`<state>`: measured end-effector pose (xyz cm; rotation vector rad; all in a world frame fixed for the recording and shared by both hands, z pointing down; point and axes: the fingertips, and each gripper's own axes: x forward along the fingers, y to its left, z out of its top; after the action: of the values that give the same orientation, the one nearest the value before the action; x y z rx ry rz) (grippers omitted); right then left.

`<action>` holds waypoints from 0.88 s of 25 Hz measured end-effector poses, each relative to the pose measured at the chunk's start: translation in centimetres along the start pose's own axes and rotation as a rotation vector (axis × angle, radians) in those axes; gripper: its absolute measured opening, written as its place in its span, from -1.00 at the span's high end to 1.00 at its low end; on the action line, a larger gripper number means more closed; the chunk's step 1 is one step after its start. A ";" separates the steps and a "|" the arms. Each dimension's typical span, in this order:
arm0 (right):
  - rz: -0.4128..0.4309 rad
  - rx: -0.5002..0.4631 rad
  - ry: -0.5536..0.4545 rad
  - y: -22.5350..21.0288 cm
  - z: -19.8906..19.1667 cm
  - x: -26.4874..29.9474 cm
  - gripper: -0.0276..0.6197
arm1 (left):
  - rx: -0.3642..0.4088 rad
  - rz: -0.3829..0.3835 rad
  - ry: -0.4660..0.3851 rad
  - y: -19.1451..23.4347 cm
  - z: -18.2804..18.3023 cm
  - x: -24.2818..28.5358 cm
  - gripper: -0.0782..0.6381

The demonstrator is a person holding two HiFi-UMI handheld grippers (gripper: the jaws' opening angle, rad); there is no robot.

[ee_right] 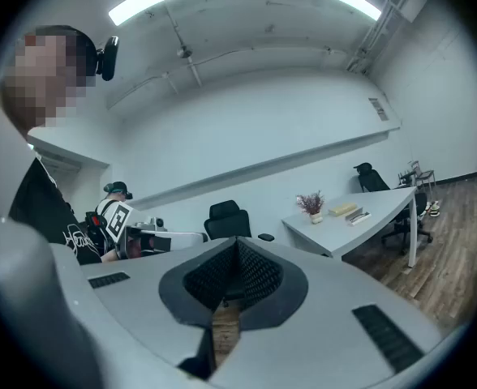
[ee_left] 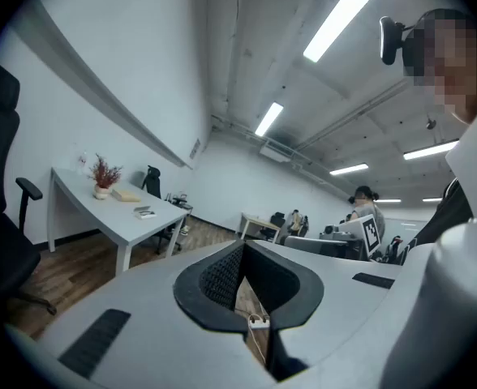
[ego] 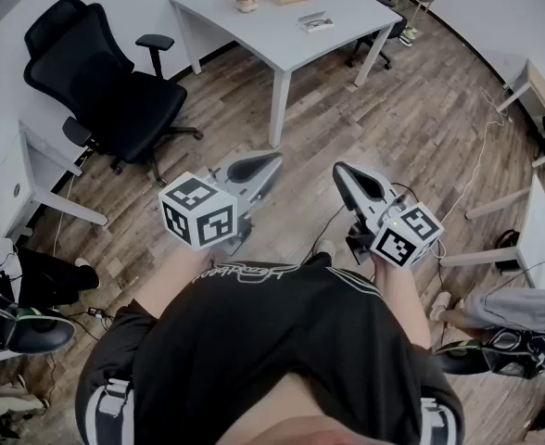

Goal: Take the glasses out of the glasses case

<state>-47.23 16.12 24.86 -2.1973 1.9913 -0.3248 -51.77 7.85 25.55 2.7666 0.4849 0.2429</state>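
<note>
Bare wood floor [ego: 411, 128] lies open ahead of left gripper [ego: 272, 161] and right gripper [ego: 340, 169] (nothing close); white table [ego: 254, 28] stands beyond, black office chair [ego: 115, 91] off left.

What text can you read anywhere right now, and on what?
Nothing reads cleanly.
Shirt: white script print, upside down and too blurred to read.
Book: cover print too small to read.
Left cube and right cube: square marker patterns only, no words.
</note>
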 end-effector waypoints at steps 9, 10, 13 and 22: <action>-0.023 0.008 -0.007 -1.6 -0.6 -0.5 0.89 | -0.006 -0.036 0.023 -0.4 -0.6 2.0 0.76; -0.020 0.015 -0.006 -1.7 -0.7 -0.6 0.89 | -0.008 -0.037 0.028 -0.5 -0.8 2.3 0.76; 0.000 0.006 0.015 -2.2 -1.2 -0.8 0.89 | -0.017 -0.037 0.043 -0.6 -1.3 3.4 0.76; 0.030 0.022 0.045 -7.4 -1.9 -1.5 0.89 | -0.040 -0.015 0.089 -0.3 -2.6 9.1 0.76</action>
<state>-40.71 18.38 28.54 -2.1631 2.0315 -0.3938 -44.01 12.04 28.88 2.7216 0.5165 0.3694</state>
